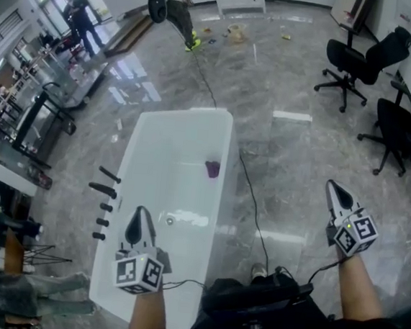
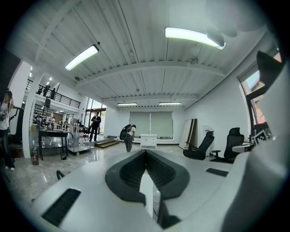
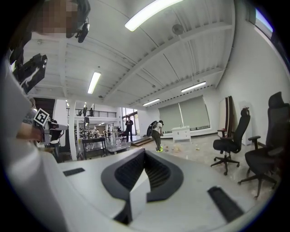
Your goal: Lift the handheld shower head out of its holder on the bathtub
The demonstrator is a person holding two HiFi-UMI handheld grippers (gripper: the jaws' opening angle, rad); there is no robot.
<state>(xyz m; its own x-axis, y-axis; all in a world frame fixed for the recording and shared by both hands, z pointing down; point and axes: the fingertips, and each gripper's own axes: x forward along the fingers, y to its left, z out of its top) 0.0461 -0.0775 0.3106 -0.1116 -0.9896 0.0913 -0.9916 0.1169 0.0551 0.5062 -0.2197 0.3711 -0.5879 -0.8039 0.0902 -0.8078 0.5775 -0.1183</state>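
A white bathtub [image 1: 219, 136] stands on a shiny marble floor [image 1: 293, 154], with its long side running away from the person. A small purple thing [image 1: 211, 169] lies inside it. A row of black fittings [image 1: 103, 189] stands along the tub's left side. The shower head is somewhere among them, but they are too small to tell which one it is.

The left gripper [image 1: 140, 215] is above the near end of the tub, apart from the fittings. Its jaws are closed together with nothing between them. The right gripper [image 1: 333, 188] is well to the right of the tub, over the floor, and its jaws are also closed and empty.

A thin black cable [image 1: 250, 193] runs along the floor beside the tub's right side. Black office chairs [image 1: 353, 62] stand at the far right, and a person [image 1: 178, 9] bends over at the far end of the room
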